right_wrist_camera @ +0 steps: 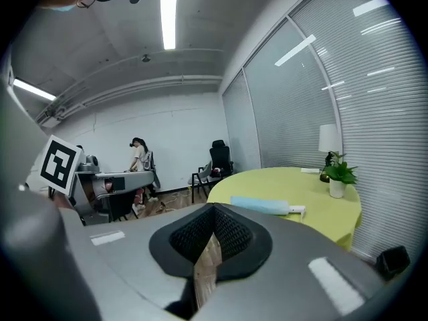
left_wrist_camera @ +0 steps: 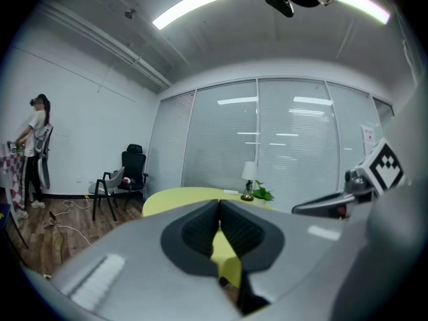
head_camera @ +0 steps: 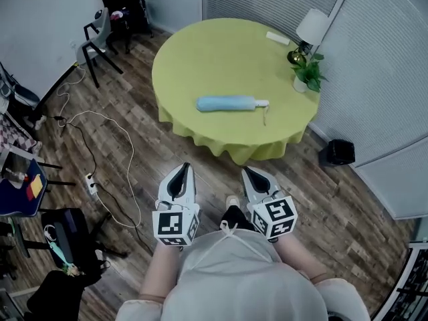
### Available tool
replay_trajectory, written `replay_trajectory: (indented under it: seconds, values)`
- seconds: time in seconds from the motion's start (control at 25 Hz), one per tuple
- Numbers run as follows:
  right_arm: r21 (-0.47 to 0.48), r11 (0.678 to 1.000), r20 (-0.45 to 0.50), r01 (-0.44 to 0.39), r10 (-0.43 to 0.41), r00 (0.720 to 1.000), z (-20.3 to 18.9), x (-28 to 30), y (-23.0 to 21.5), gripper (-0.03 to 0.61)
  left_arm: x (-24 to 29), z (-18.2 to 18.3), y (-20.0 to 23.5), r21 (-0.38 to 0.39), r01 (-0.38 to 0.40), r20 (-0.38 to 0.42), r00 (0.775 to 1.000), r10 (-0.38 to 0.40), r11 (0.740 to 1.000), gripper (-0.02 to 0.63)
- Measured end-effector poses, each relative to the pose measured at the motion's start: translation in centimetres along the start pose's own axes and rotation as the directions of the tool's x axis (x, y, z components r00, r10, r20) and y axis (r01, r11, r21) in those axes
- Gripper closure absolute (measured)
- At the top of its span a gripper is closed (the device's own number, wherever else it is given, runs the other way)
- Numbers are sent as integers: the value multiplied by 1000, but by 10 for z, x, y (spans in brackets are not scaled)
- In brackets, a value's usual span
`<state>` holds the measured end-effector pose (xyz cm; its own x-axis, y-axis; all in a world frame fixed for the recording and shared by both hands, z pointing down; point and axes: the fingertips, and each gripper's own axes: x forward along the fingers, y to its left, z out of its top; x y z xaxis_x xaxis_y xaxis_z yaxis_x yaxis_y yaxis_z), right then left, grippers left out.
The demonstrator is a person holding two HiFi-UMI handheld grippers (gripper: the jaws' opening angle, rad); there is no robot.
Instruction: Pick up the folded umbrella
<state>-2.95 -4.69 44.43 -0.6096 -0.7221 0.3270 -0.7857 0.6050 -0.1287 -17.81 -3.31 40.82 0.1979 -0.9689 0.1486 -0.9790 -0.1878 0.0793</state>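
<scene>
In the head view my hands are out of sight beneath the rear of the left gripper (head_camera: 185, 168) and the right gripper (head_camera: 247, 170). The surface (head_camera: 214, 59) wears a yellow drape hanging well below its rim, so I cannot see its legs. A small white object (head_camera: 277, 37) at its far rim is too small for me to name. A dark rack (head_camera: 409, 287) is cut off by the lower right corner. In the left gripper view my fingers (left_wrist_camera: 197, 229) and the body round them cover the surface's near part.
</scene>
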Motion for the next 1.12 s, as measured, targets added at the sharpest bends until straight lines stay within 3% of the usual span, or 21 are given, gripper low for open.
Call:
replay_trajectory:
  seconds: [0.32, 0.64, 0.88, 1.12]
  values:
    - [-22, 999, -15, -48, 47, 999, 32, 53, -112, 580, 116, 2, -33, -2, -24, -32, 999, 23, 1000, 607]
    - [15, 999, -56, -47, 48, 997, 36, 102, -172, 580, 197, -14, -31, 23, -25, -137, 990, 27, 999, 607]
    - [36, 999, -64, -9, 11, 998, 38, 131, -197, 580, 245, -11, -33, 9, 81, -76, 994, -80, 997, 607]
    - [44, 997, -73, 65, -61, 995, 44, 174, -221, 580, 302, -21, -21, 113, 215, -128, 971, -201, 970, 607]
